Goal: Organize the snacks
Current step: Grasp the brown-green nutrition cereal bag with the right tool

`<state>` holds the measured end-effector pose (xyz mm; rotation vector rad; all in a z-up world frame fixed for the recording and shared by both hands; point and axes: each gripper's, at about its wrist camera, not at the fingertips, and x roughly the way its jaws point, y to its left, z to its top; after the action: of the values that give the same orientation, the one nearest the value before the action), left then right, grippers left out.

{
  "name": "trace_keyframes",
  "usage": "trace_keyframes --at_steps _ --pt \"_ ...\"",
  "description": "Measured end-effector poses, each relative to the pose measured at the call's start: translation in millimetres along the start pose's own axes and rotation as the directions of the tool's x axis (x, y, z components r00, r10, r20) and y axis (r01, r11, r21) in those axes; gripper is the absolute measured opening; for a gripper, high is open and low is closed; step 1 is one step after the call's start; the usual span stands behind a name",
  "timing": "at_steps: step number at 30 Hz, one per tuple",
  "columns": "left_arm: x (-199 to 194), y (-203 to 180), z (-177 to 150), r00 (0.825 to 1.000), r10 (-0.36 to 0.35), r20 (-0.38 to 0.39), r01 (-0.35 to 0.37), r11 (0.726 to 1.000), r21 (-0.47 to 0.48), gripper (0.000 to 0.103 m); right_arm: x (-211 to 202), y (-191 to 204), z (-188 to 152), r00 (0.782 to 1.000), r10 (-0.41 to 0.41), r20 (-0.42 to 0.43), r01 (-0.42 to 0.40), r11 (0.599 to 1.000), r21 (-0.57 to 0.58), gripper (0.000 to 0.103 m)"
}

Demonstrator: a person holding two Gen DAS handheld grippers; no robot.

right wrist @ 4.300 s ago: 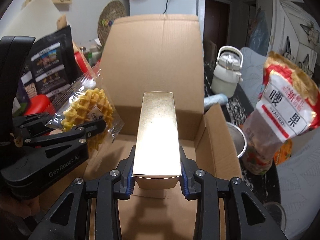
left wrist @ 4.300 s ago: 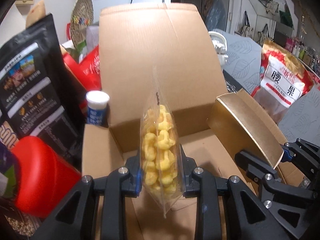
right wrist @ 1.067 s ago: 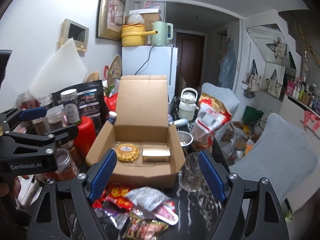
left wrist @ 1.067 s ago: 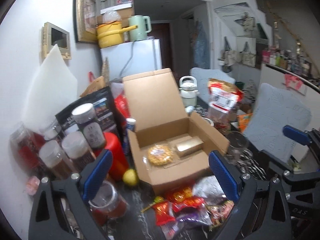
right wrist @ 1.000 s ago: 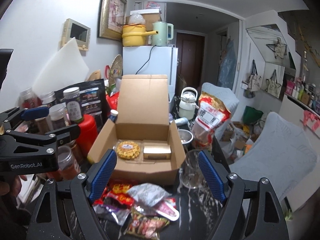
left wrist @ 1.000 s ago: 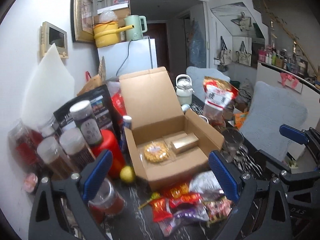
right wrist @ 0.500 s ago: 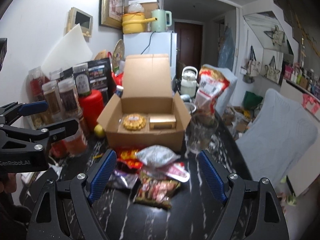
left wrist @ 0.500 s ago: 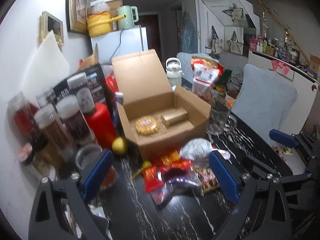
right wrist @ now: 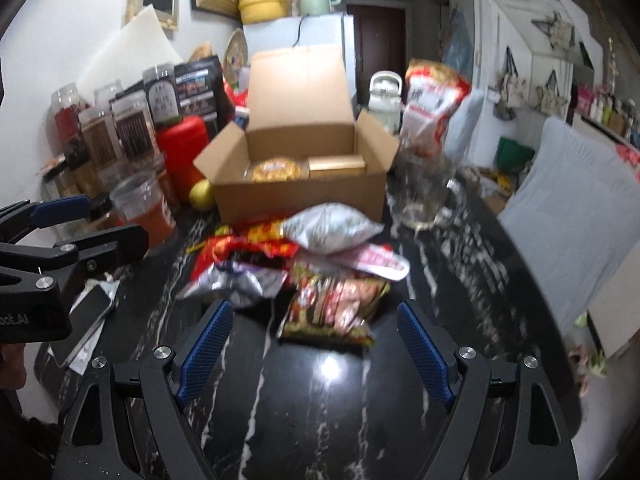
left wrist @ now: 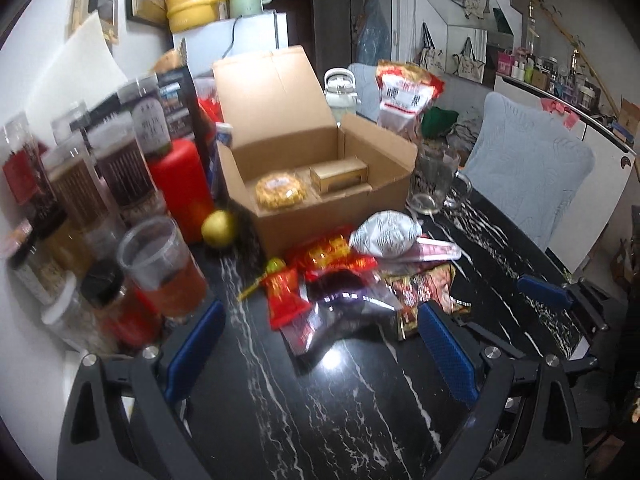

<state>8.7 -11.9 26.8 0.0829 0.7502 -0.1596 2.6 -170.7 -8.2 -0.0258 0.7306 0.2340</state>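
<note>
An open cardboard box (left wrist: pixel 340 208) (right wrist: pixel 300 196) stands on the black marble table. Inside it lie a round waffle pack (left wrist: pixel 280 190) (right wrist: pixel 274 170) and a gold box (left wrist: pixel 339 173) (right wrist: pixel 337 163). In front of the box is a pile of snack packets: a silver bag (left wrist: pixel 384 236) (right wrist: pixel 330 228), red packets (left wrist: pixel 332 254) (right wrist: pixel 248 242), a dark packet (right wrist: pixel 336 308) and a purple one (left wrist: pixel 340 292). My left gripper (left wrist: pixel 320 344) is open and empty, held back above the table. My right gripper (right wrist: pixel 312 336) is open and empty, just short of the dark packet.
Jars (left wrist: pixel 120 160) and a red canister (left wrist: pixel 180 184) line the left side. A plastic cup (left wrist: pixel 160 268), a lemon (left wrist: pixel 218 228), a glass mug (left wrist: pixel 432 180) (right wrist: pixel 424 192), a large red-white bag (left wrist: pixel 404 92) and a phone (right wrist: pixel 84 320) are around. A grey cushioned chair (left wrist: pixel 528 172) stands right.
Both grippers let go of the waffle pack and gold box in the cardboard box, opened, and pulled back and down toward the near table, bringing the snack pile into view.
</note>
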Motion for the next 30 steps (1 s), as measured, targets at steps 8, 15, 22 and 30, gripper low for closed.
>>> trace_keyframes --at_steps 8,15,22,30 --pt "32.8 8.5 -21.6 0.996 -0.055 -0.073 0.053 0.998 -0.027 0.098 33.7 -9.0 -21.6 0.996 -0.007 -0.084 0.012 0.998 0.060 0.085" --pt "53.1 24.8 -28.6 0.994 -0.060 -0.096 0.052 0.996 -0.077 0.098 62.6 -15.6 -26.0 0.990 -0.012 -0.140 0.028 0.993 0.111 0.095" --pt "66.3 32.7 -23.7 0.993 -0.066 -0.099 0.058 0.995 -0.082 0.098 89.8 -14.6 -8.1 0.986 -0.033 -0.166 0.048 0.995 0.088 0.103" --pt "86.5 39.0 -16.1 0.988 -0.102 -0.114 0.092 0.991 -0.093 0.098 128.1 -17.2 -1.5 0.966 -0.031 -0.256 0.052 0.996 0.078 0.103"
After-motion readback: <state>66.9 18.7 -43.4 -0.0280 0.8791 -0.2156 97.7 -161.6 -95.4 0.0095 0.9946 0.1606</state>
